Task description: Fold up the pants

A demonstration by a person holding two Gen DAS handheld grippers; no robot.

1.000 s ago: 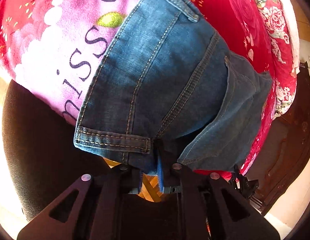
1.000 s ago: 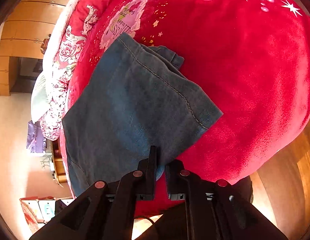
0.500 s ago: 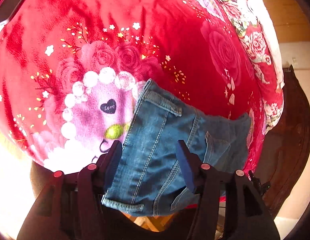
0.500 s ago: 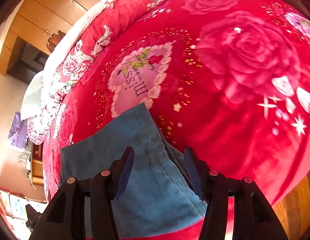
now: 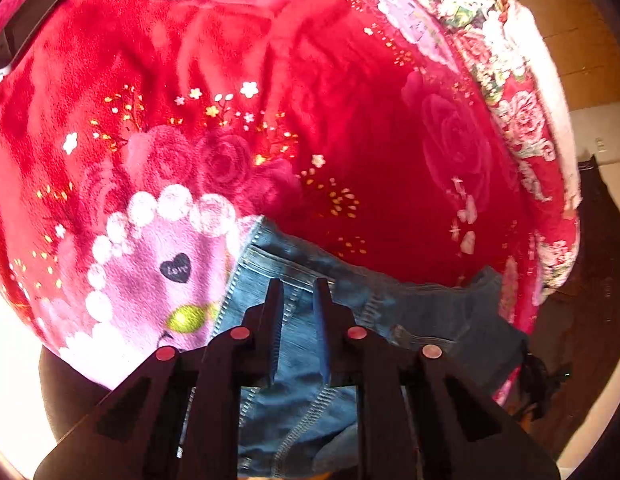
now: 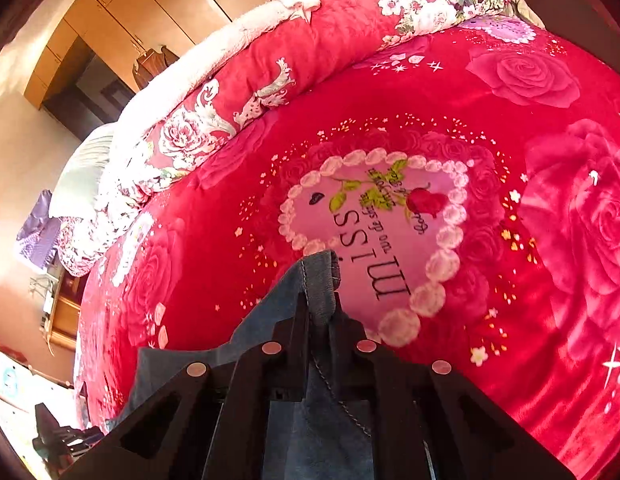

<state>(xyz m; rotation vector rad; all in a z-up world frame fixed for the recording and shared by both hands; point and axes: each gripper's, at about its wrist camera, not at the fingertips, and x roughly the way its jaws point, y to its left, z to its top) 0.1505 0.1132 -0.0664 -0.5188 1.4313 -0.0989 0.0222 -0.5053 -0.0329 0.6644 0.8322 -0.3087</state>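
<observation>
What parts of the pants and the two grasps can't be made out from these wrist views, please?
- Left wrist: the jeans run under the left gripper and off the bottom edge; blur hides whether its jaws pinch them.
- Right wrist: the right gripper covers its own contact with the denim; the rest is cut off below.
- The legs and how many folds are done show in neither view.
</observation>
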